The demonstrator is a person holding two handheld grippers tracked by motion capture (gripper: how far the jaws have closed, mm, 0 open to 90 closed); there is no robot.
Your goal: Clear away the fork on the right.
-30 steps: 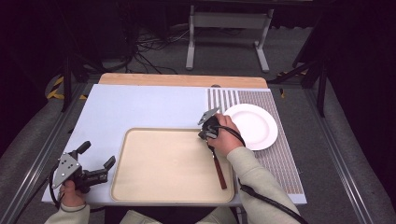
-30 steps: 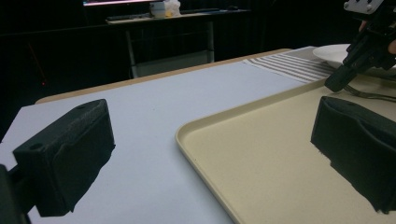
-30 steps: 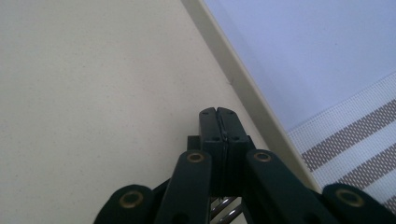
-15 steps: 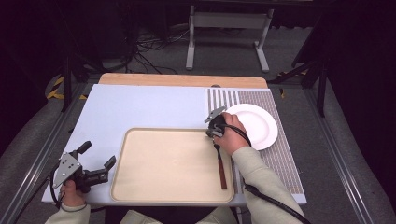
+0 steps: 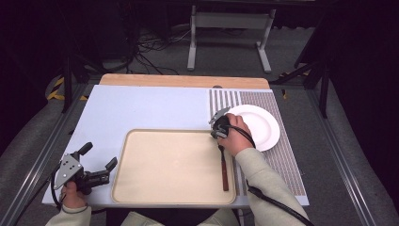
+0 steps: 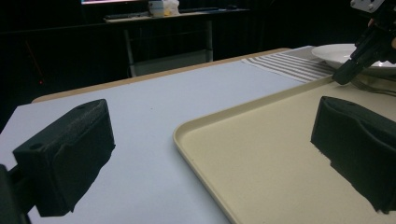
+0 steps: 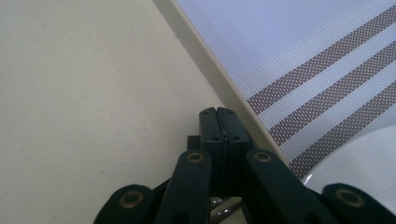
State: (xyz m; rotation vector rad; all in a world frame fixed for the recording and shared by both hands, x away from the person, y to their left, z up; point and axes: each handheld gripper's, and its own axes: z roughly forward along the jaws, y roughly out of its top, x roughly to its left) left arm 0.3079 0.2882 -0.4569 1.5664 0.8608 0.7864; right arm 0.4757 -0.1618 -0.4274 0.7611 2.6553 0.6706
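Observation:
A beige tray (image 5: 174, 165) lies at the table's near middle. Along its right side rests a utensil (image 5: 224, 169) with a dark red-brown handle, its metal head pointing toward my right gripper (image 5: 215, 136). That gripper points down at the tray's far right corner, jaws pressed together with nothing visible between the tips (image 7: 218, 112). A white plate (image 5: 259, 125) sits just to its right on the striped mat (image 5: 282, 160). My left gripper (image 5: 99, 155) rests open at the tray's near left corner, its pads (image 6: 70, 154) wide apart over the tray's rim (image 6: 187, 135).
The pale blue table top (image 5: 150, 108) stretches left of and behind the tray. A wooden strip (image 5: 183, 81) runs along the far edge. Metal rails flank the table, with a stand and cables on the floor behind it.
My right gripper has drifted slightly right, closer to the plate. The utensil and my left gripper have stayed in place.

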